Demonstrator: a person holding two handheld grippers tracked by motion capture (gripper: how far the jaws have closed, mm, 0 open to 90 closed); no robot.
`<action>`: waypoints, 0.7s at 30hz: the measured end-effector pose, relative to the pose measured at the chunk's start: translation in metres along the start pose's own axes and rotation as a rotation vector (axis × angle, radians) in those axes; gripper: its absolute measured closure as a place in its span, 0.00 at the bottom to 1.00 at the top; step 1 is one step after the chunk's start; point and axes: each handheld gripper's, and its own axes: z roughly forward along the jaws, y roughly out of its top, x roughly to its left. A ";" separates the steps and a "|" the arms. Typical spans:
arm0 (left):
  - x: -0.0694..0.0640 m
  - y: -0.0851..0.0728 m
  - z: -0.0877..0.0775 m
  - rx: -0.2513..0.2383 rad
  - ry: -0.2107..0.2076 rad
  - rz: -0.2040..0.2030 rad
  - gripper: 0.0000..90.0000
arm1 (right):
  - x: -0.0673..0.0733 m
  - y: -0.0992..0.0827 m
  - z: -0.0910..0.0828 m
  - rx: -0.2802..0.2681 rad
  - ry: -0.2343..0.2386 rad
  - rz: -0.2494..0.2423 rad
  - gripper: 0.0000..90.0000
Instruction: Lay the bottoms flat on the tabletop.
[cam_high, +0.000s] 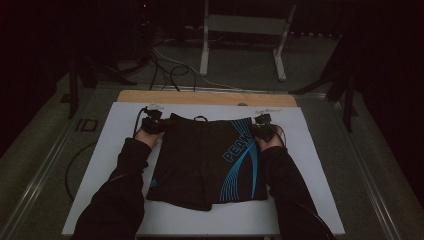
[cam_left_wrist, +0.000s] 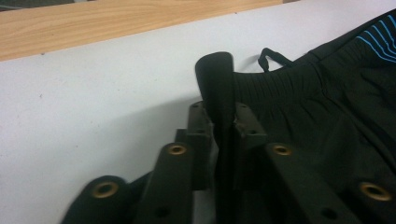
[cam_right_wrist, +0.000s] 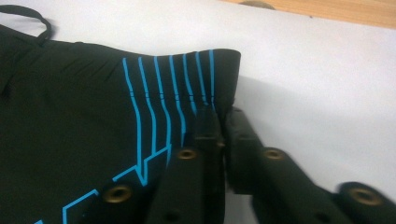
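Black shorts (cam_high: 205, 160) with blue stripes and blue lettering lie flat on a white board (cam_high: 115, 145), waistband toward the far side. At the waistband's left corner sits my left gripper (cam_high: 152, 125). In the left gripper view the jaws of this left gripper (cam_left_wrist: 220, 116) stand close together with a fold of the shorts (cam_left_wrist: 327, 116) upright between them. My right gripper (cam_high: 264, 127) is at the waistband's right corner. In the right gripper view the right gripper (cam_right_wrist: 223, 121) pinches the striped corner of the shorts (cam_right_wrist: 70, 116).
The white board lies on a wooden table (cam_high: 205, 97) whose far edge shows beyond it. Cables (cam_high: 165, 70) and a white metal stand (cam_high: 240, 30) are on the floor behind the table. Dark tripod legs (cam_high: 345, 90) stand to either side.
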 end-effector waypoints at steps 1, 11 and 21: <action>0.000 0.000 0.000 0.000 0.000 0.000 0.77 | 0.000 0.000 0.000 0.000 0.000 0.000 0.91; -0.004 0.001 -0.024 -0.014 -0.060 -0.025 0.11 | 0.001 -0.004 -0.011 0.004 0.100 0.012 0.23; -0.022 -0.008 -0.041 -0.003 -0.146 0.020 0.00 | 0.010 -0.008 -0.033 -0.038 0.145 -0.051 0.17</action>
